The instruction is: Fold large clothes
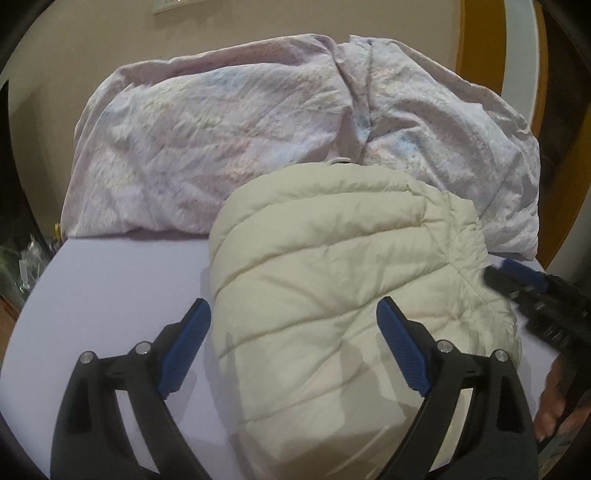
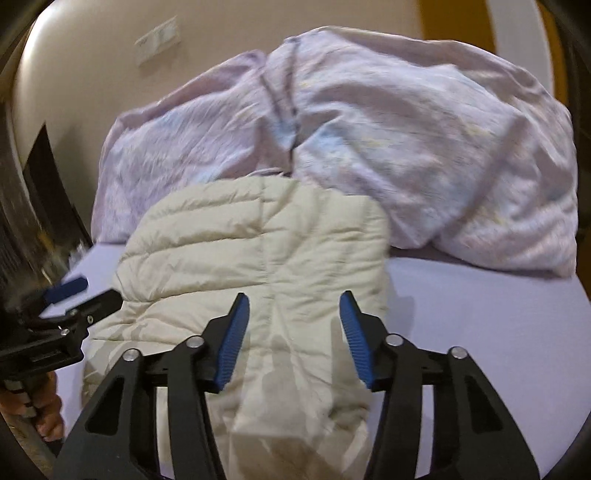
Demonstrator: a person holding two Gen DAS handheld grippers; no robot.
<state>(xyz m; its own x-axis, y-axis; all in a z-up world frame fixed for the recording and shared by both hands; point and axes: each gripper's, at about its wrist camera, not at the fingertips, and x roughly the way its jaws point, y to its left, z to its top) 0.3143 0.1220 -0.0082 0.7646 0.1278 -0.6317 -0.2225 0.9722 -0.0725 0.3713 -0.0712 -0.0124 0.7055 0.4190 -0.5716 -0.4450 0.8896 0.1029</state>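
The cream puffer jacket (image 1: 332, 295) lies folded on the lilac sheet (image 1: 110, 295), its far edge against the crumpled duvet (image 1: 221, 147) heaped behind. My left tongs (image 1: 293, 314) stand spread wide above it, pinching nothing; my right tongs (image 2: 294, 306) also gape, empty. A switch plate (image 2: 159, 40) sits on the wall beyond.

A cream quilted puffer jacket (image 1: 332, 295) lies on a plain lilac bed sheet (image 1: 122, 295) before a crumpled pale-pink duvet (image 1: 221, 140) with faint blue and yellow blotches, against a beige wall (image 1: 92, 33), between black grippers' blue ribbed pads (image 2: 234, 339).
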